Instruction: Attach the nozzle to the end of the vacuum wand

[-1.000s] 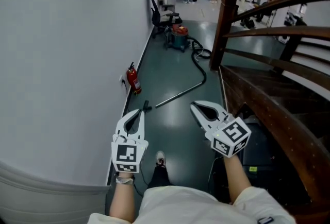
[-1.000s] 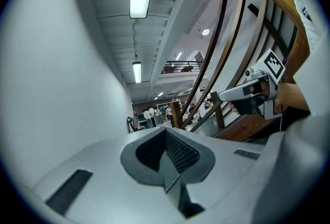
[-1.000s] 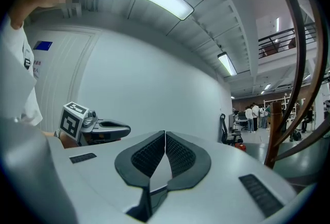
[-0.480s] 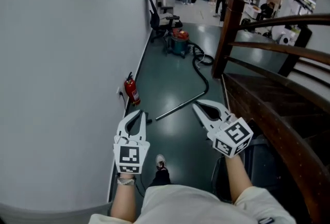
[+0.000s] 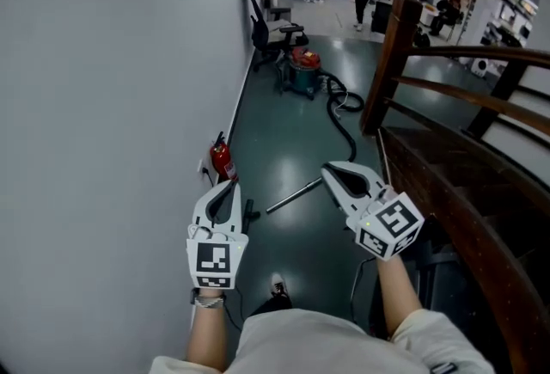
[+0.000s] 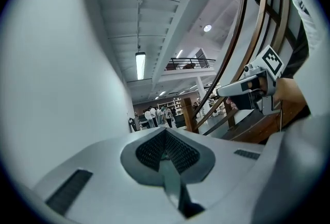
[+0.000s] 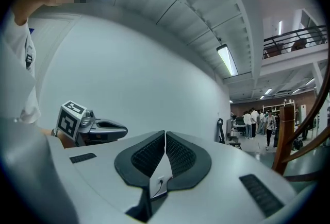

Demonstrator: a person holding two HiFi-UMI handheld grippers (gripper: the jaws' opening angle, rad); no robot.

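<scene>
Nothing held: left gripper (image 5: 229, 184) and right gripper (image 5: 332, 168), jaws together.
The vacuum wand (image 5: 294, 196) lies on the floor (image 5: 284, 127) ahead.

Left gripper (image 5: 233, 186) and right gripper (image 5: 327, 168), as I see them: white tapering shells, dark grey ribbed pads (image 7: 147, 155), each with a black-and-white marker cube (image 5: 213, 264). Clothing: cream short-sleeved shirt (image 5: 301, 342), dark trousers (image 5: 271, 306), white shoe (image 5: 277, 284), wrist bracelet (image 5: 206, 301).

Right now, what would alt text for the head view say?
The left gripper and right gripper are shut and empty above a dark green floor. Ahead lie a metal vacuum wand, a black hose and a red canister vacuum; white wall left, wooden staircase right.
</scene>
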